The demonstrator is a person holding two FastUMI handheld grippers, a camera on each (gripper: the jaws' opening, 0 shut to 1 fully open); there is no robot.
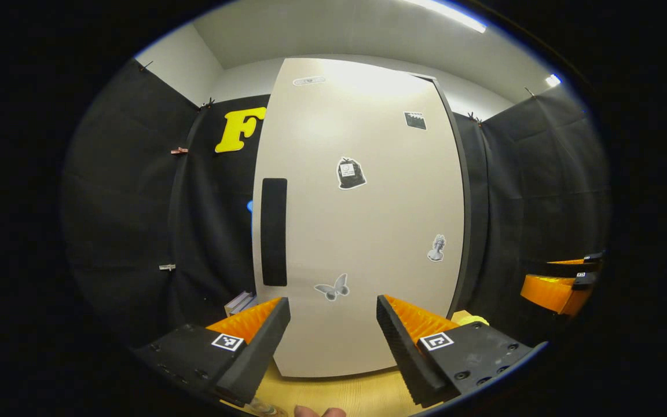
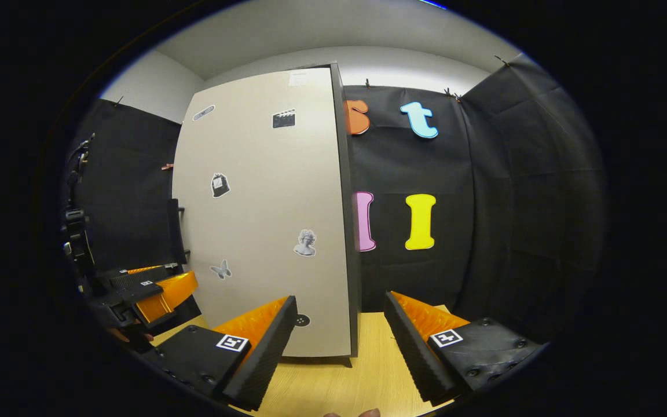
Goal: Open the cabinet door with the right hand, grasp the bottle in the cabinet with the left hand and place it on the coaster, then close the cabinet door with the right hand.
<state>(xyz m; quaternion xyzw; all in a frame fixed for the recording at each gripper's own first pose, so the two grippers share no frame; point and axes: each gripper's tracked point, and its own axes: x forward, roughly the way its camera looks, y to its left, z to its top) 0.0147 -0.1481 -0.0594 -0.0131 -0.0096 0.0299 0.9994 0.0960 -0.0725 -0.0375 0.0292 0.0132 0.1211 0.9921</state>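
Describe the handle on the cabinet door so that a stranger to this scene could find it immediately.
Find the tall pale cabinet door standing on the wooden table, seen in the left gripper view. The handle is a dark upright strip near the door's left edge, about mid-height. Unlike the small picture stickers scattered over the door, it is long, plain and rectangular.
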